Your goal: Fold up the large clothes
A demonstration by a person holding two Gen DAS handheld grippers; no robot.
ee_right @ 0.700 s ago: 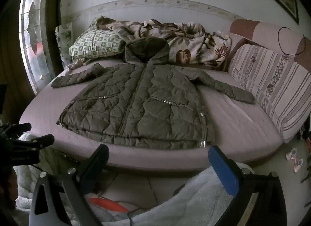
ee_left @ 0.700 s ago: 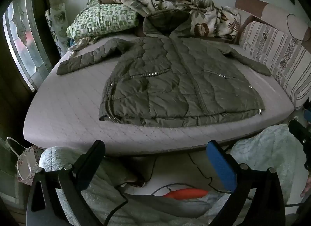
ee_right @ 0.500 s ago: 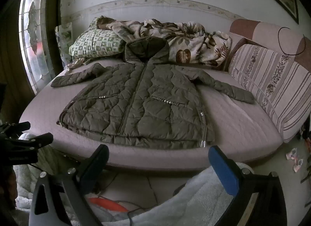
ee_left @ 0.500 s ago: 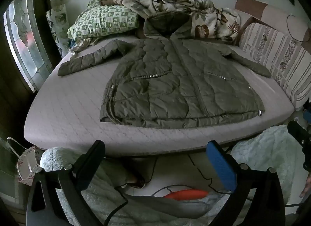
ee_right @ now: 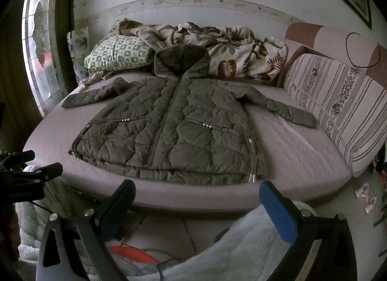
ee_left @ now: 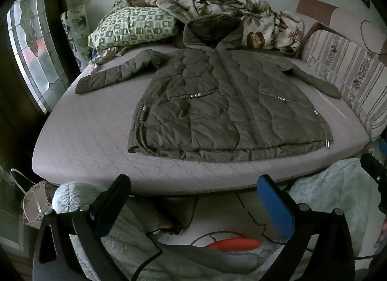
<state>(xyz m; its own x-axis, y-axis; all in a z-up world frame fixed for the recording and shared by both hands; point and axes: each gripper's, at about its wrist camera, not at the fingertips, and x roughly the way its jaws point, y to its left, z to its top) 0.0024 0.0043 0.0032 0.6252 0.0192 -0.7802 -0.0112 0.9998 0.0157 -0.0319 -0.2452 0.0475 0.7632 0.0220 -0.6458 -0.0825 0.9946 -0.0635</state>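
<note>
Lying front-up on the bed (ee_left: 79,136), an olive quilted hooded coat (ee_left: 227,109) is spread flat with its zipper closed, hood toward the headboard end and hem near the mattress's near edge; both sleeves are stretched outward, the one on the window side angled across the bare mattress, the other reaching toward the striped bolster cushion (ee_right: 338,111). Behind the hood sit a green checked pillow (ee_left: 135,27) and a crumpled leaf-print blanket (ee_right: 232,46). Left tongs (ee_left: 193,196), seen low in the left wrist view, stand fully spread, one black finger and one blue-padded finger, with nothing between them and touching nothing; they hang short of the mattress edge, above the floor. Right tongs (ee_right: 198,198) are likewise spread wide and empty, also apart from the coat. Below both lie pale fleecy fabric (ee_right: 241,244), a dark cable (ee_left: 246,213) and an orange object (ee_left: 232,243) on the floor.
</note>
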